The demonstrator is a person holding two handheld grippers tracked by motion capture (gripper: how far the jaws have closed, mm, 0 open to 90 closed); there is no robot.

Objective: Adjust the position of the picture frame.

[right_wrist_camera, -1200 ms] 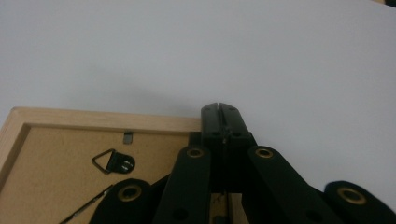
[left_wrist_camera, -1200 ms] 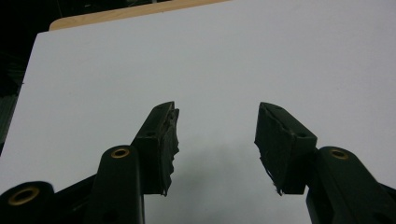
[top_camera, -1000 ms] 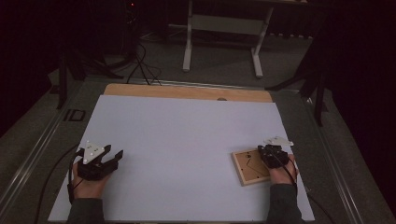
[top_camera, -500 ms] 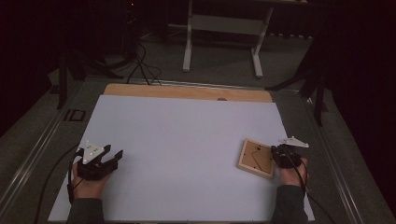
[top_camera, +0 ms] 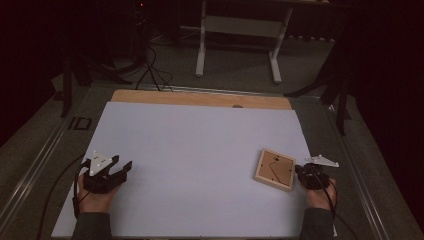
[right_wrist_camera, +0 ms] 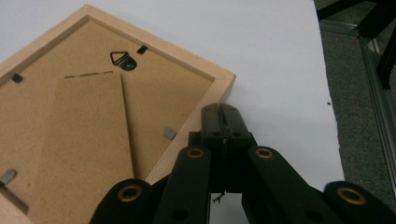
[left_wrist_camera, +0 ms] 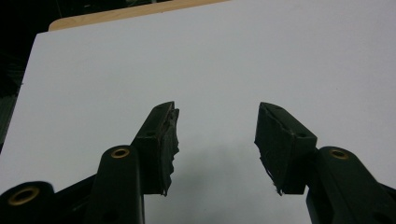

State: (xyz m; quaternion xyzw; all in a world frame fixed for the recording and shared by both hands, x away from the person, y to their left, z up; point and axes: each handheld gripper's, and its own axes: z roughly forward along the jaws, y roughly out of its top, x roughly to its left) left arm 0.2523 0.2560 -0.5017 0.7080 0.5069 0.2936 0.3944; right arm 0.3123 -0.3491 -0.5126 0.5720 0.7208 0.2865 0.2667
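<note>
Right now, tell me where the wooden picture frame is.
In the high view the wooden picture frame lies face down near the white mat's right edge, just left of the shut right hand-held gripper.

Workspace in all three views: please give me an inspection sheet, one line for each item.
Surface: white sheet over a wooden table top.
Job's things: wooden picture frame, back side up, hanger and stand visible.
Clutter: nothing seen.
Grippers: left gripper jaws open, nothing between; right gripper jaws shut, tips at the frame's edge.
Cables: one from each gripper; more on the floor.
Surroundings: dark room, white stand.
</note>
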